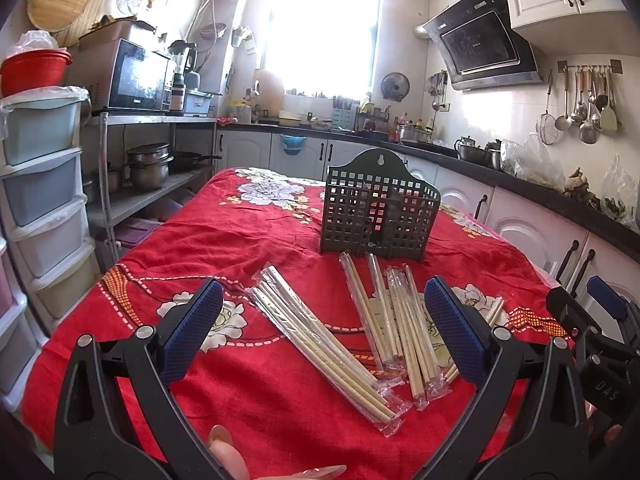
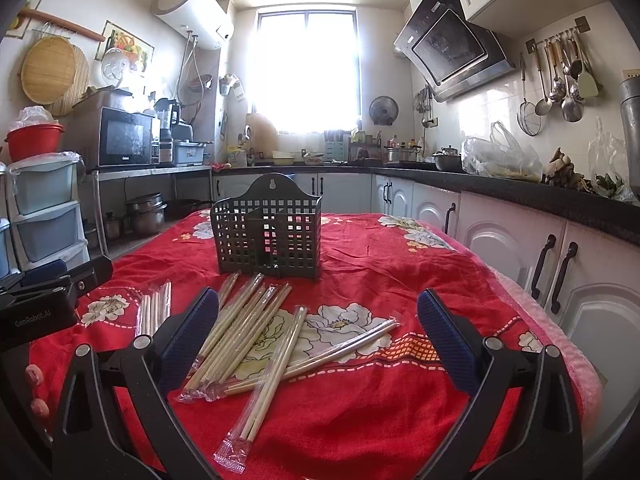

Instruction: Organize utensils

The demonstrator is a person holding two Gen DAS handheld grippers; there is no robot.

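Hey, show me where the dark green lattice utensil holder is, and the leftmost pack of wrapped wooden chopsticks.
Dark green lattice utensil holder (image 1: pixel 376 216), left wrist view, on its front grid wall.
Leftmost pack of wrapped wooden chopsticks (image 1: pixel 320 344), left wrist view, on the middle of the sticks.

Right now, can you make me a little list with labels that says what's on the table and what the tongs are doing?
table cover: red floral cloth
holder: dark grid basket, upright, empty as far as visible
chopsticks: wrapped chopstick packs lying loose on the cloth in front of the basket
left tongs: open, holding nothing, above the packs
right tongs: open, holding nothing
task state: no packs in the basket yet
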